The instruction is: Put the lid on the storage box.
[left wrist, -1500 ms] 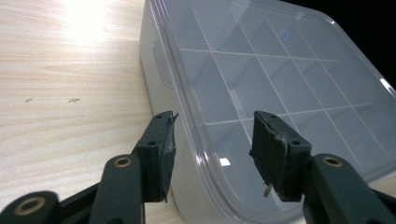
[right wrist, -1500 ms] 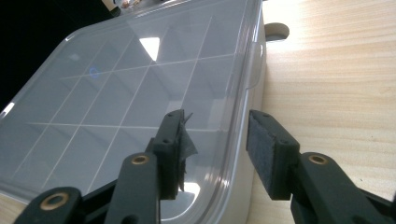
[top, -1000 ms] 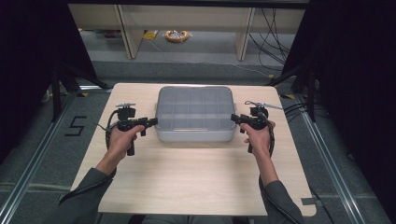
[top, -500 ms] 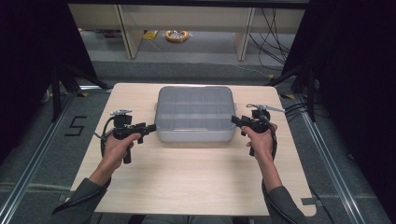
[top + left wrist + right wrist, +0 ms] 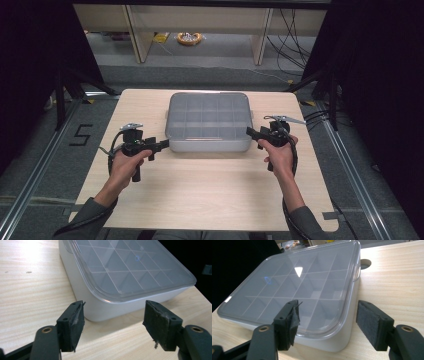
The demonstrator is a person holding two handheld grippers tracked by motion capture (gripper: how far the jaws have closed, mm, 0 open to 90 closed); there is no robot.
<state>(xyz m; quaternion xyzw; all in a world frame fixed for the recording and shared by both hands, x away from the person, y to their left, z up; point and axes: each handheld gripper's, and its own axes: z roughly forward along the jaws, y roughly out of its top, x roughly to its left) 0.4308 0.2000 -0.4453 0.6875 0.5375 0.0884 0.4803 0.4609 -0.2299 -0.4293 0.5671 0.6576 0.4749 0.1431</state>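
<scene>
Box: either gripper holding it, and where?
Nothing held. Left gripper and right gripper have just been opening, jaws clear of the box at its near corners.

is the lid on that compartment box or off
On. The clear lid lies flat over the white compartment box, its rim seated along the edges; the dividers show through it, and the compartments look empty.

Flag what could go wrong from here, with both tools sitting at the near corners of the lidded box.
1. The left tool, whose jaws have just been opening, stands open at the near corner of the compartment box; closing there it could catch just the clear lid and pop it.
2. The right tool, open too, sits partly over the lid edge; pushing in could slide the box across the table.
</scene>
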